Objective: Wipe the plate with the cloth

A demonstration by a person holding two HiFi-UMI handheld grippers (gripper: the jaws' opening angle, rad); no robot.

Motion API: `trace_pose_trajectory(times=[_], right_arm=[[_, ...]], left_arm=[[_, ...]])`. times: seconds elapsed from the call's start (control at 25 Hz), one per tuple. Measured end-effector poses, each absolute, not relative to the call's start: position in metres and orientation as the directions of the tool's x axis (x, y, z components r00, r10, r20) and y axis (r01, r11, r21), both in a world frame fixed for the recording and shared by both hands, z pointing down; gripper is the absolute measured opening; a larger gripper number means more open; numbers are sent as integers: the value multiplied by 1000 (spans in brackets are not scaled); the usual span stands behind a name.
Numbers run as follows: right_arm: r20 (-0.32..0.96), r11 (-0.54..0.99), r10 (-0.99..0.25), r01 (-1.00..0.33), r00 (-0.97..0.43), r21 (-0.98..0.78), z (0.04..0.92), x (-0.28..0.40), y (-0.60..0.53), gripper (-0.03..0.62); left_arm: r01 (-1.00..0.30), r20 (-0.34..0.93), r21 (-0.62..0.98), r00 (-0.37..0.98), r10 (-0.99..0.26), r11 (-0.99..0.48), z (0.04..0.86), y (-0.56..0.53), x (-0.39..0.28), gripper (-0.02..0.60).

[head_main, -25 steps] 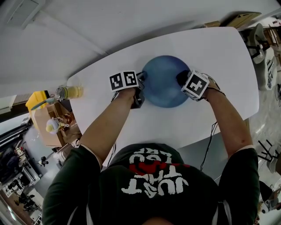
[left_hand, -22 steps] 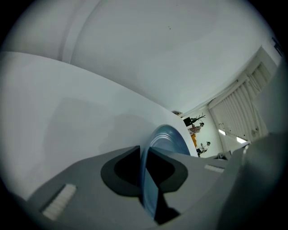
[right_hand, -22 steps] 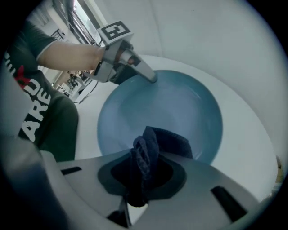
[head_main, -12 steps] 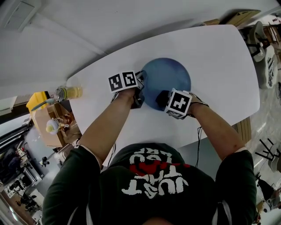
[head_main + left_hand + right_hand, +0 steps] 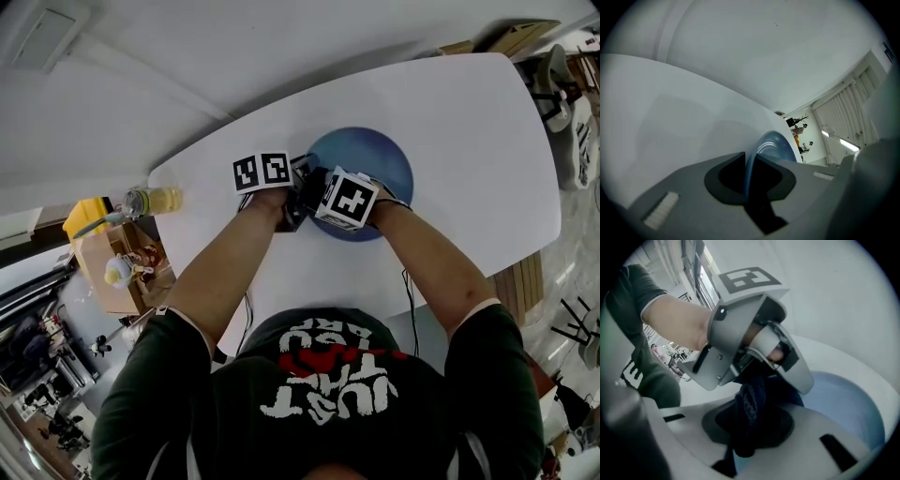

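**Supervisor:** Position of the plate?

**Inspector:** The blue plate point(image 5: 375, 169) sits on the white tabletop point(image 5: 469, 122), roughly midway between its left and right ends. Most of its right and far surface is uncovered.

**Supervisor:** Left gripper?

**Inspector:** The left gripper point(image 5: 749, 171) is at the plate's left rim. In the left gripper view the rim runs edge-on into the gap, and the fingers point(image 5: 689, 201) are closed onto it from either side, so the plate is pinched there. Whether that rim is lifted off the tabletop cannot be determined.

**Supervisor:** Right gripper?

**Inspector:** The right gripper point(image 5: 751, 425) has its fingers clamped on a dark blue cloth point(image 5: 747, 401). The cloth is bunched, with a fold standing out ahead of the tips. The gripper is over the left, near part of the plate, just beside the left gripper. The right gripper view shows the left gripper's grey body and the hand holding it close ahead.

**Supervisor:** Is the cloth in contact with the plate?

**Inspector:** Not confirmed. In the head view the right gripper's marker cube point(image 5: 347, 199) covers that spot. In the right gripper view the plate's blue surface lies directly below and to the right of the cloth, but the meeting point is hidden.

**Supervisor:** Anything else on the tabletop?

**Inspector:** One item, a bottle point(image 5: 150, 199) with yellowish contents at the far-left end, well apart from the plate.
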State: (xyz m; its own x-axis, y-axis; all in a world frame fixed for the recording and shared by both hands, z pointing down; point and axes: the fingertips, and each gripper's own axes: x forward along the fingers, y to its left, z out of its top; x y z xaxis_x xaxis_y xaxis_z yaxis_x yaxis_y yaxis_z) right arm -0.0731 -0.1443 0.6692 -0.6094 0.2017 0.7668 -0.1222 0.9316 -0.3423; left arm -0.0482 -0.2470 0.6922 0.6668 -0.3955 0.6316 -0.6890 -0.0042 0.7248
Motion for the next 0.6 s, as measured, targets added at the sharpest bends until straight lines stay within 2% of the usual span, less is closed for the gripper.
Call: trace_pose_trajectory(times=[0.12,0.28,0.4,0.6], right_arm=[[735,938,142,-147,-663,-314,662,-72,-156,37],[678,924,31,-237,-734,-299,614,-30,-170,37],[697,929,-69,-300,-714,-216,591,7,-180,37],[760,951,-16,-244,-650,-189,622,-4,-169,37]], left_arm=[[-688,633,725,688,-355,-42,692,-246,-48,40],[-693,638,717,696,-330,-75,692,-244,-47,21],[-714,651,690,684,-329,-119,691,-245,-46,21],[-731,664,670,668,-337,-130,692,-243,-48,21]])
